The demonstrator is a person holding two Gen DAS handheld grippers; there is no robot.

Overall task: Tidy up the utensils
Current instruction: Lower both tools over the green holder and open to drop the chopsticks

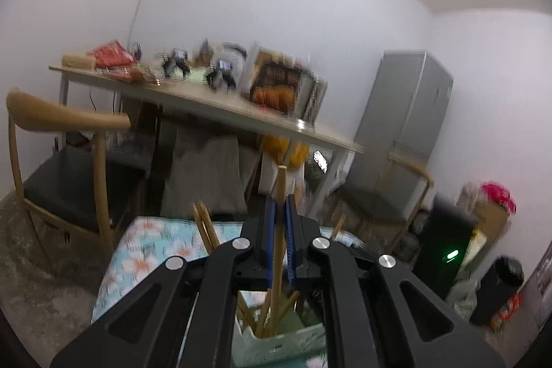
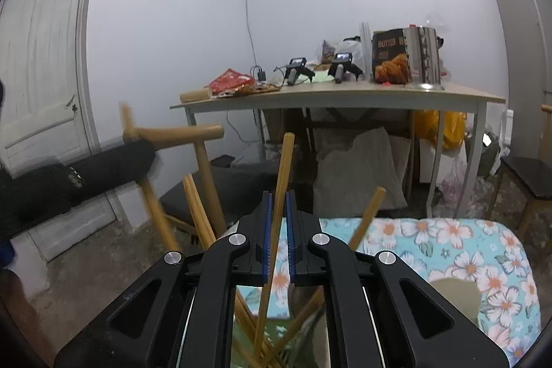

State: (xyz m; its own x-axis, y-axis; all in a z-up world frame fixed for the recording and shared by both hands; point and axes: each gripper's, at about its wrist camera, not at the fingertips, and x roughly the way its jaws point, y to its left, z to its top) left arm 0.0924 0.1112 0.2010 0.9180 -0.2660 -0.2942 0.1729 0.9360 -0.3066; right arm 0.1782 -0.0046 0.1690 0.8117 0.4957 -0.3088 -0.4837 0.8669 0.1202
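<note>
2 grippers each have a chopstick running upright between the blue pads. Your left gripper point(image 1: 279, 206) looks clamped on its chopstick point(image 1: 278, 230), directly above the pale green holder point(image 1: 276, 347). Your right gripper point(image 2: 278, 199) stands slightly apart around its chopstick point(image 2: 276, 230). Both are smooth, slender wood; lower them lengthwise.

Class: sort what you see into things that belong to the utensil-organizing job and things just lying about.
Job: left gripper; right gripper; chopsticks; pale green holder.

Lying about: table; chair; fridge; door.
</note>
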